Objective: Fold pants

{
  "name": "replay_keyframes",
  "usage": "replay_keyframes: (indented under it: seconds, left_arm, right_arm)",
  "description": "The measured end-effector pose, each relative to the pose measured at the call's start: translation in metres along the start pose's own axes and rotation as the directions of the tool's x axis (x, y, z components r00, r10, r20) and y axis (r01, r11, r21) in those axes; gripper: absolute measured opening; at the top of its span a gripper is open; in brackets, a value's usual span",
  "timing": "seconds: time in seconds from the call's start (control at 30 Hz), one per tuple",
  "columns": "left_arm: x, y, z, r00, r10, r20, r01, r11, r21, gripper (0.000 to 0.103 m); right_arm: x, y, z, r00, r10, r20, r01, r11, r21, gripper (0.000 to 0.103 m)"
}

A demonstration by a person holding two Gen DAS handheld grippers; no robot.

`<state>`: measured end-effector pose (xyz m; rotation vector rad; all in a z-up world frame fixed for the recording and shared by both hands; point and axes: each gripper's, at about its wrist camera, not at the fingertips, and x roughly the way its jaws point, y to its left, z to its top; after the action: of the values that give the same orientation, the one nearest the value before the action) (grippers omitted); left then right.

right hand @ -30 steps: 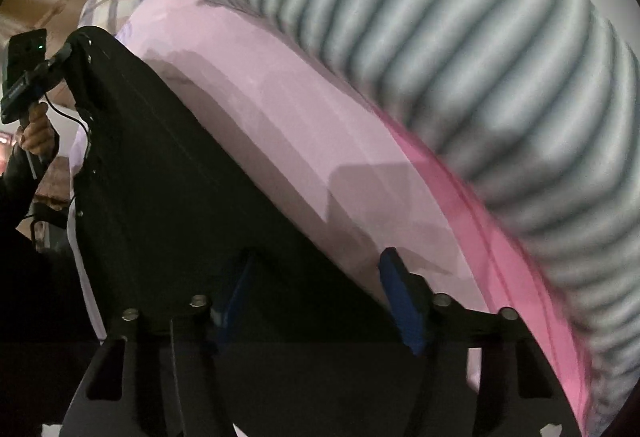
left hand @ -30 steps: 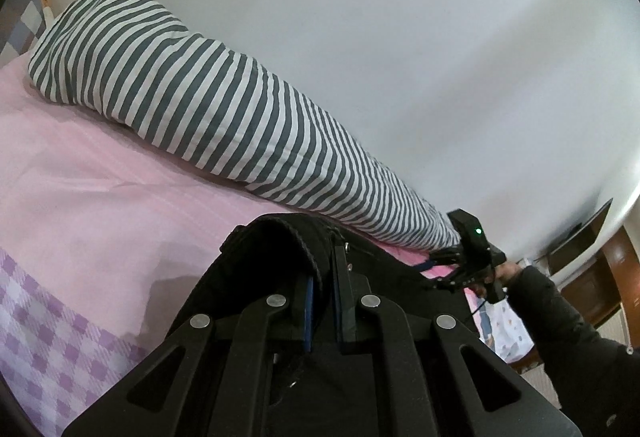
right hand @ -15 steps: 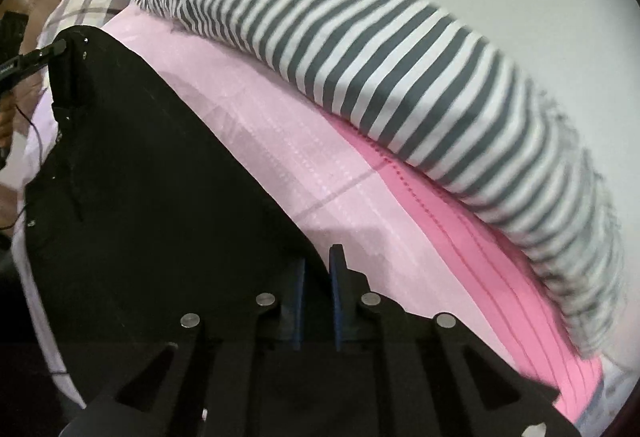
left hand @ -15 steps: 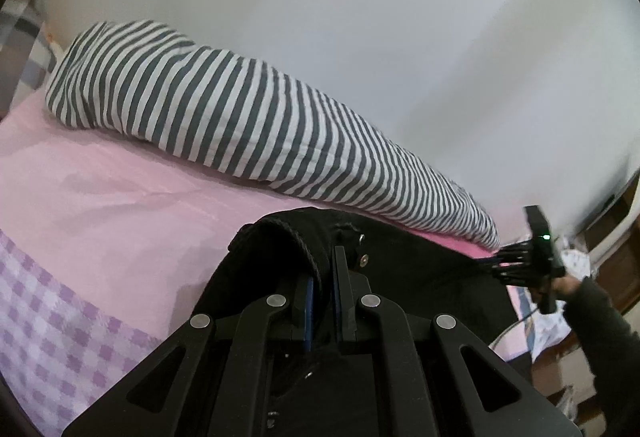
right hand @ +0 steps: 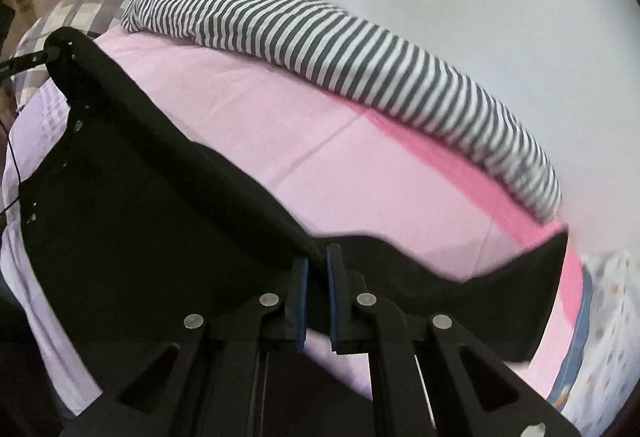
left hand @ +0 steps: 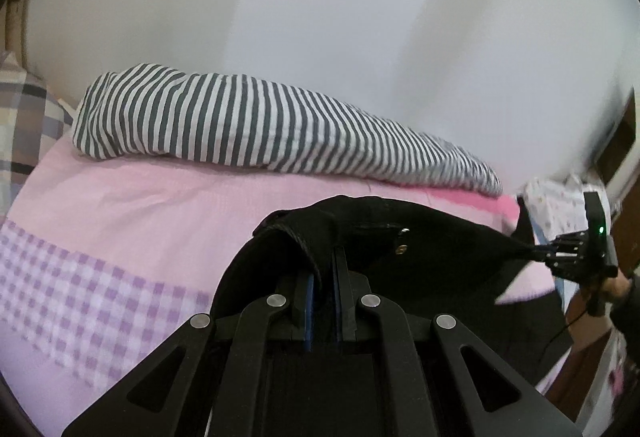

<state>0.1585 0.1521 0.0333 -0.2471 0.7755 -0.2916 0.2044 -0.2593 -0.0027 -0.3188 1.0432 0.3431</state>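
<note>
On the bed, going left to right: a plaid pillow sits at the head end, one long striped bolster runs along the wall-side edge, and a single pair of black pants hangs stretched above the near edge of the pink sheet. The left claw is clenched on the waistband end of the pants, as it was a second ago. The right claw is what changed: a second ago its blue pads stood wide around the dark cloth, half a second ago they had nearly met, and now they are clamped on an edge of the pants, with fabric trailing off to either side. In the left wrist view that right claw shows far to the right, held by a person's hand, the cloth drawn taut toward it and raised off the sheet. So the pants now appear held at two points and lifted, which likely means the fold itself can begin: carrying one end over the other. Count: two claws, one pair of pants, one bolster, one pillow.
</note>
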Motion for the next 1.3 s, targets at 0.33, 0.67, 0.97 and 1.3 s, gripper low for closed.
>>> replay_keyframes:
  seconds: [0.33, 0.67, 0.97, 1.3]
  left_arm:
    - [-0.031, -0.013, -0.066, 0.995, 0.005, -0.101, 0.004, 0.996, 0.094, 0.008]
    - [-0.018, -0.014, -0.139, 0.961, 0.094, -0.259, -0.047, 0.982, 0.180, 0.009]
    - [-0.005, -0.014, -0.160, 0.931, 0.155, -0.330, -0.080, 0.970, 0.230, 0.016]
    - [-0.033, 0.007, -0.152, 0.923, 0.110, -0.369, -0.103, 0.994, 0.039, 0.045]
  right_arm:
    - [-0.029, 0.028, -0.082, 1.000, 0.019, 0.014, -0.021, 0.990, 0.137, 0.006]
    - [-0.010, 0.055, -0.138, 0.995, 0.094, -0.040, -0.081, 0.961, 0.263, 0.005]
    - [0.008, 0.060, -0.155, 0.991, 0.115, -0.072, -0.085, 0.940, 0.330, 0.009]
    - [0.002, 0.072, -0.155, 0.995, 0.088, -0.050, -0.066, 0.938, 0.340, 0.046]
